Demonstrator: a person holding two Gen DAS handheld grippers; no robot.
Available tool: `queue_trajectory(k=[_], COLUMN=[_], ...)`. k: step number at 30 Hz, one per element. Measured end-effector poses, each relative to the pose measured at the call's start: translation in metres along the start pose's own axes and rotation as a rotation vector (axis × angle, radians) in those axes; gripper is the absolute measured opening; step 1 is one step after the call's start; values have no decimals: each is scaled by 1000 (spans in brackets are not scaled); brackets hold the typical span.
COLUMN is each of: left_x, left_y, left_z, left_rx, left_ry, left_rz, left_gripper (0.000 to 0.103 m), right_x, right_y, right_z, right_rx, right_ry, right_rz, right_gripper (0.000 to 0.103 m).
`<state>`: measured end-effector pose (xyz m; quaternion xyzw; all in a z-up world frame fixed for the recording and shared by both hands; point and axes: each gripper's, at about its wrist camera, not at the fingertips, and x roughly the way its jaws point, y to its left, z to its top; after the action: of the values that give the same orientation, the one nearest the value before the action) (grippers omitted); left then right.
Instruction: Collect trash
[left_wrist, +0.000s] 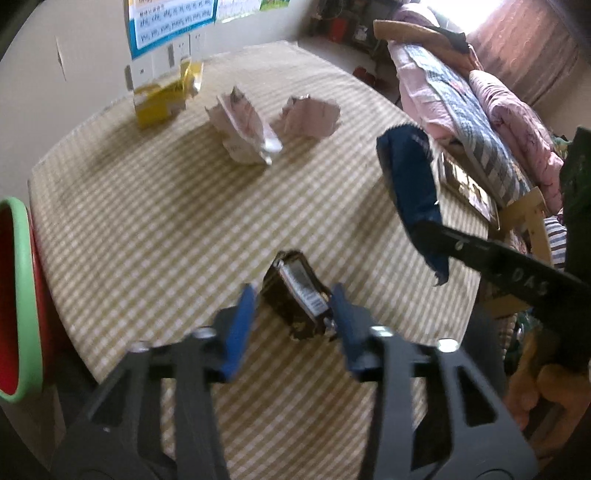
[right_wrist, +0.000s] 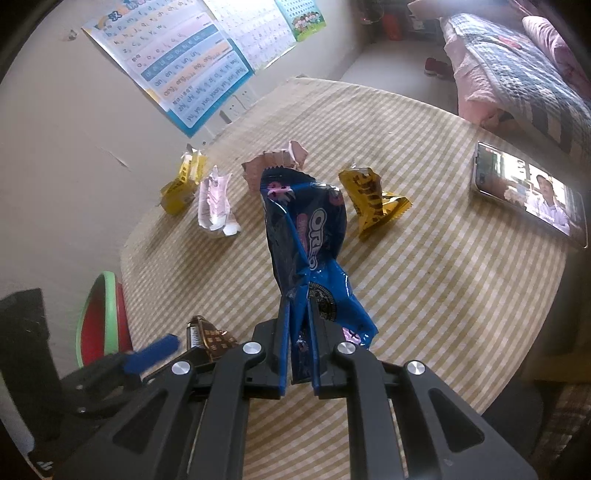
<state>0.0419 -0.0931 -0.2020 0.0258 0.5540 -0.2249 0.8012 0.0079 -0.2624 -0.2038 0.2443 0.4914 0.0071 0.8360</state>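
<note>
Between the left tool's (left_wrist: 293, 314) half-open blue pads lies the crumpled dark-brown foil wrapper (left_wrist: 297, 297), long axis slanting across the gap, while the right tool (right_wrist: 298, 332) grips a blue biscuit packet (right_wrist: 308, 243).

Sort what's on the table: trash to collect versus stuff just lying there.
Trash: blue Oreo wrapper, brown wrapper, yellow wrapper, pink wrappers, yellow packet; red bin takes them.
Lying about: phone, wall posters, bedding.

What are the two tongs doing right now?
Left tongs: around the brown wrapper, grip cannot be told.
Right tongs: closed on the blue Oreo wrapper.
</note>
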Motion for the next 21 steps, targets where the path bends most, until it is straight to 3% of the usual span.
queue_trajectory(k=[1, 3, 10, 14, 16, 18, 21], left_x=[-2, -6, -33, -33, -31, -29, -26], left_y=[2, 5, 26, 35, 36, 32, 18], left_z=[-1, -1, -7, -10, -9, -6, 1], left_rx=[-5, -2, -34, -66, -81, -79, -50], left_ry=[-7, -11, -74, -63, -55, -53, -62], left_rz=[-1, 13, 38, 44, 24, 5, -39], left_gripper=[29, 11, 6, 6, 10, 29, 46], right_x=[-1, 0, 0, 3, 4, 4, 2], right_y=[1, 3, 20, 23, 21, 17, 9], right_z=[0, 0, -1, -3, -4, -5, -6], right_rx=[1, -1, -30, -38, -35, -28, -12], right_ry=[0, 0, 6, 13, 17, 17, 9], right_rz=[4, 10, 38, 33, 24, 17, 4], right_gripper=[9, 9, 10, 10, 10, 10, 10])
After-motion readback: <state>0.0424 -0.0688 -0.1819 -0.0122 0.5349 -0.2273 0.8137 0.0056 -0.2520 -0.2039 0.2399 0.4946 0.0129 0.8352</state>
